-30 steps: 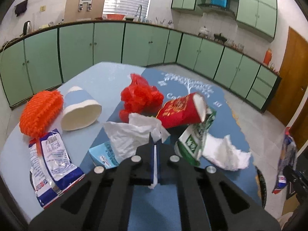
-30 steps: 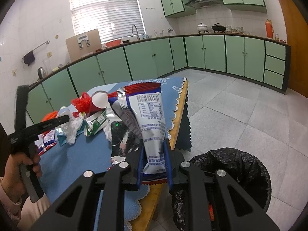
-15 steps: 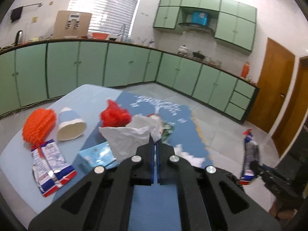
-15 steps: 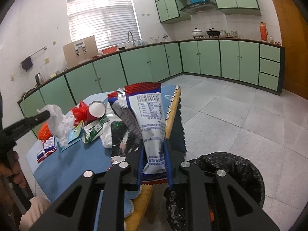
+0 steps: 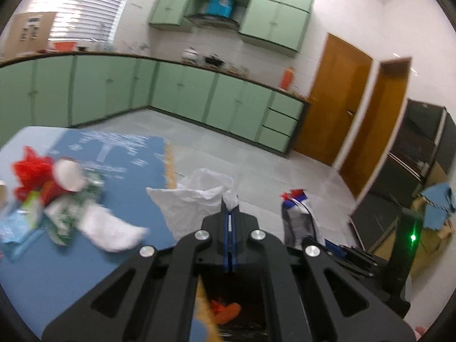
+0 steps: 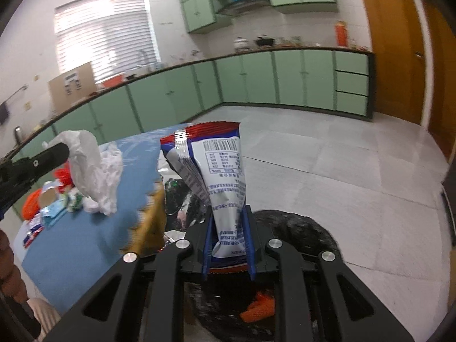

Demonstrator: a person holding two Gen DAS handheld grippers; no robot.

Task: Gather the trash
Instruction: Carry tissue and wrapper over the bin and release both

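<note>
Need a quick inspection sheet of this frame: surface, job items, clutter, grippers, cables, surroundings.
Surface: table under a blue cloth, scalloped edge toward the bin.
Job's things: white tissue and snack wrapper both held in the air; black-lined trash bin on the floor beside the table, orange scrap already inside.
Clutter: red plastic bag, red paper cup, green-white wrapper, another white tissue, orange mesh, all on the table.
Grippers: left gripper shut on the white tissue; right gripper shut on the snack wrapper, above the bin.
Cables: nothing seen.
Surroundings: green kitchen cabinets, wooden door, tiled floor.
</note>
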